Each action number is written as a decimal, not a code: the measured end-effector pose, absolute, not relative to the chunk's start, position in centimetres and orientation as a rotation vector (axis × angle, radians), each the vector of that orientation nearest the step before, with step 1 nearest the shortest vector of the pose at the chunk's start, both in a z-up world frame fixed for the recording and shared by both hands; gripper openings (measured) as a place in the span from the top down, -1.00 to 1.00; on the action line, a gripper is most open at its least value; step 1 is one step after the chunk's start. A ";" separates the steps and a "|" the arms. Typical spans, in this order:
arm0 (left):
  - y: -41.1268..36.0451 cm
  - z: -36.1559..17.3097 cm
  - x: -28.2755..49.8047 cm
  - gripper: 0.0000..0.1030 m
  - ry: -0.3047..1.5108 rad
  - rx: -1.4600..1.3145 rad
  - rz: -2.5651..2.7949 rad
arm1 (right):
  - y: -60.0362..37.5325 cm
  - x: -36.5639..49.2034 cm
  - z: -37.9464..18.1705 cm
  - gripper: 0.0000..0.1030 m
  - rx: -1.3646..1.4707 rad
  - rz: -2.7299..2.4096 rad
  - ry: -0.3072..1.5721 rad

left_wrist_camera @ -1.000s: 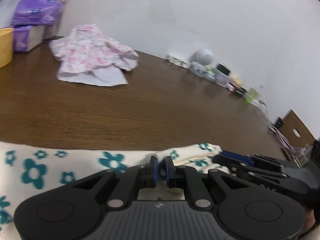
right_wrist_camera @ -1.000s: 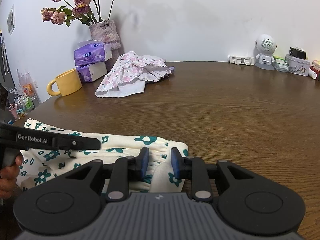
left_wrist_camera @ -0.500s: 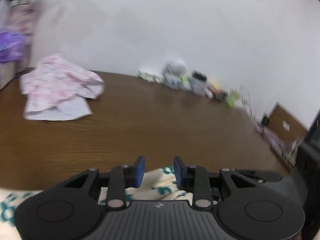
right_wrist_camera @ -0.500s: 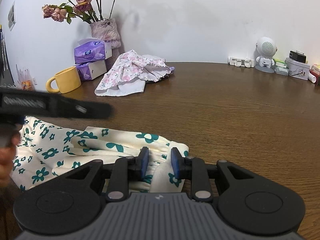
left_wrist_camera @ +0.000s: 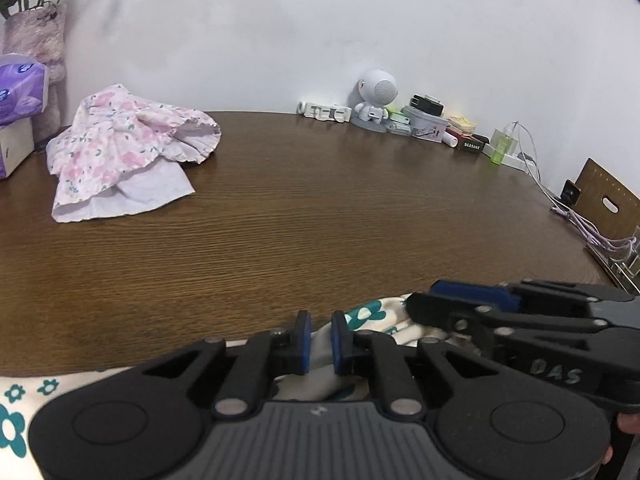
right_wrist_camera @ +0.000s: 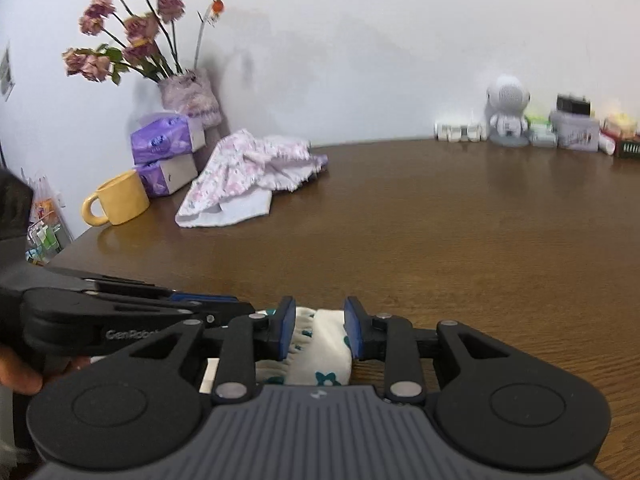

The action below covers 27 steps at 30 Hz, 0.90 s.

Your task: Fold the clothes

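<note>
Folding under way: at the table's [left_wrist_camera: 320, 220] near edge, the left gripper [left_wrist_camera: 320, 342] has just been closing on the cloth [right_wrist_camera: 320, 356]; right gripper [right_wrist_camera: 319, 330] jaws clamp its gathered hem. Next: carry both ends across together.

A lived-in room of a home, seen across a dark wooden table [left_wrist_camera: 320, 208] set against a plain white wall [left_wrist_camera: 320, 32]. In the table's far left corner stand a vase [right_wrist_camera: 192, 96] of dried roses [right_wrist_camera: 120, 44], two stacked purple tissue boxes [right_wrist_camera: 168, 152] and a yellow mug [right_wrist_camera: 120, 200]. Beside them lies a crumpled pink floral garment [left_wrist_camera: 128, 148]. Along the far edge, by the wall, small household things sit in a row: a white robot-shaped speaker [left_wrist_camera: 376, 100], a charger [left_wrist_camera: 427, 105], a small tin [left_wrist_camera: 424, 130] and a green bottle [left_wrist_camera: 502, 146]. Cables [left_wrist_camera: 580, 220] trail off the right edge. A cream cloth [right_wrist_camera: 320, 348] with teal flowers lies at the near edge.
</note>
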<state>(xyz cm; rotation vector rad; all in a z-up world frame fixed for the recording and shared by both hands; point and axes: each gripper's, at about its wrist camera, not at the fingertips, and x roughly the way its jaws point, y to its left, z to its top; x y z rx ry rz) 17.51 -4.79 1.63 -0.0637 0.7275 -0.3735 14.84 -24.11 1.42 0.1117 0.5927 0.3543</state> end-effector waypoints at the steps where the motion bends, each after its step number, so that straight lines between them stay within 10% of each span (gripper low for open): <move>1: -4.8 1.6 17.5 0.76 0.726 -0.065 -0.370 | -23.9 15.1 1.3 0.48 0.103 0.352 0.604; 27: -3.3 1.8 15.5 0.77 0.699 -0.087 -0.337 | -23.4 15.5 0.7 0.49 0.079 0.347 0.638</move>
